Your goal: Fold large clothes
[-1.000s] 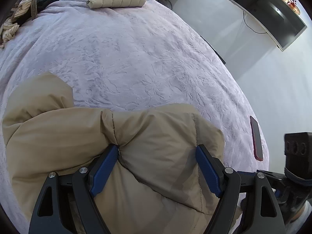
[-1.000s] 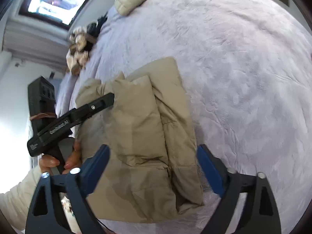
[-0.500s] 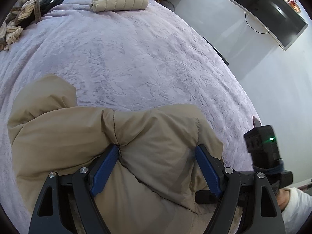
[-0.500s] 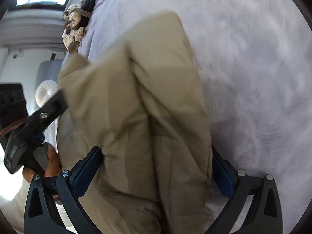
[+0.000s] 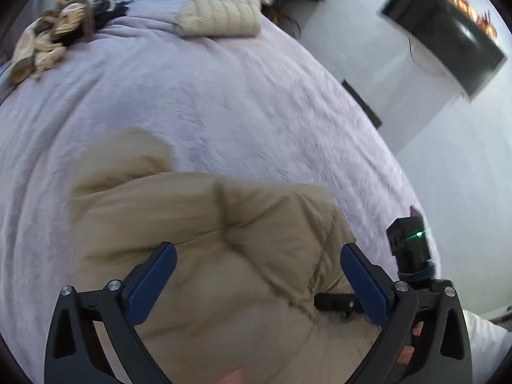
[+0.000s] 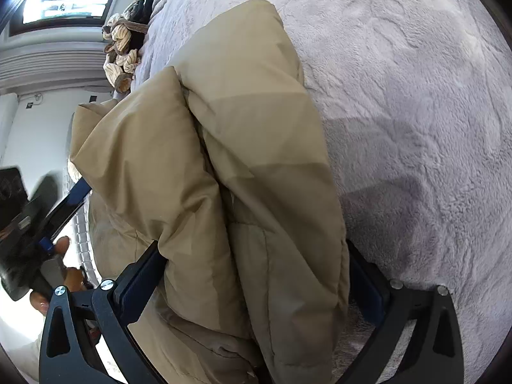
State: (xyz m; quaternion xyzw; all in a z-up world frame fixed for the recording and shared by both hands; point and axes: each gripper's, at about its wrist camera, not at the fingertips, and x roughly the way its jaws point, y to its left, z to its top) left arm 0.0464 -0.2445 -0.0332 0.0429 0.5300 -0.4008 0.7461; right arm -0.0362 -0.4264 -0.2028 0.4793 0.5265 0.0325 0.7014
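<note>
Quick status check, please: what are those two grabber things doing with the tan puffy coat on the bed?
Left gripper just opened, jaws clear of tan coat. Right gripper straddles the folded bundle; grip unclear. Nothing in the way on the bed.

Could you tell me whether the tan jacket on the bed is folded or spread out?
Folded: the jacket lies doubled into thick stacked layers, a compact bundle on the bed.

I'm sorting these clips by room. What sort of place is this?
Most likely a bedroom. A wide bed under a lilac plush blanket fills the view, clothes lie on it, including a tan puffer jacket and a folded cream one, and a television hangs on the wall.
</note>
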